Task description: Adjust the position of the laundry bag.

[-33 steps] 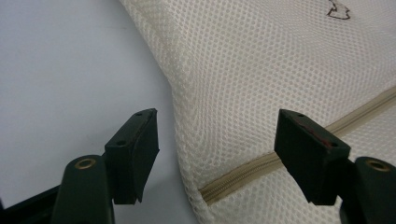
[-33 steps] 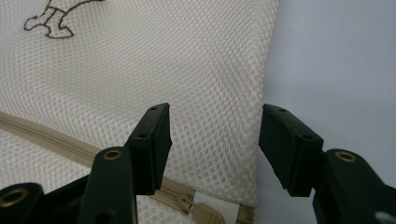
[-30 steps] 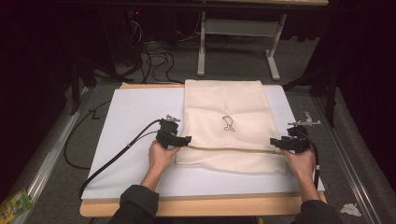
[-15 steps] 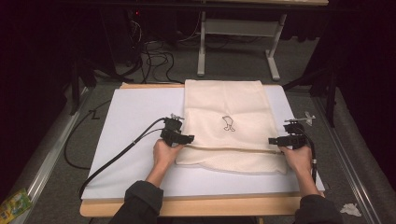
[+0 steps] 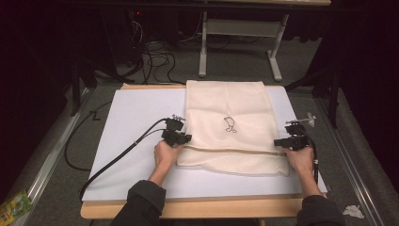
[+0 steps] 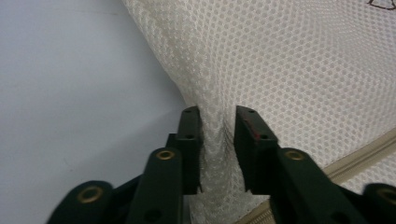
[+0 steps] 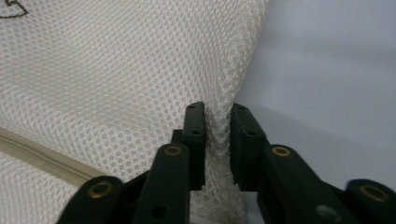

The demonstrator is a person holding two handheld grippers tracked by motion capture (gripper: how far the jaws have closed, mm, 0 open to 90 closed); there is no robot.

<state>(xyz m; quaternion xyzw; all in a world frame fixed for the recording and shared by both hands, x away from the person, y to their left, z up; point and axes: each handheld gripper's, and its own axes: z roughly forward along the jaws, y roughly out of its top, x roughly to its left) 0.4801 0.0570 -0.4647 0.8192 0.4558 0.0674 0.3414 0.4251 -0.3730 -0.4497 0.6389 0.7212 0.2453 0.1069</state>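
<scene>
Mesh bag (image 5: 228, 123) flat on white mat (image 5: 136, 122) atop desk (image 5: 188, 209), zipper (image 5: 230, 151) near front edge. Step: folding, both side edges gripped. Left tongs (image 6: 217, 140) pinching left edge; right tongs (image 7: 217, 140) pinching right edge. Next likely: lift evenly, carry front part forward. Forearms reach in low, hands level, either side of bag.

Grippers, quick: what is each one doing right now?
Left gripper: shut on the mesh laundry bag, pinching its left edge.
Right gripper: shut on the mesh laundry bag, pinching its right edge.

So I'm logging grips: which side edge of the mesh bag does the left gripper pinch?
The left gripper pinches the mesh bag at its left side edge; the right gripper holds the opposite one.
</scene>
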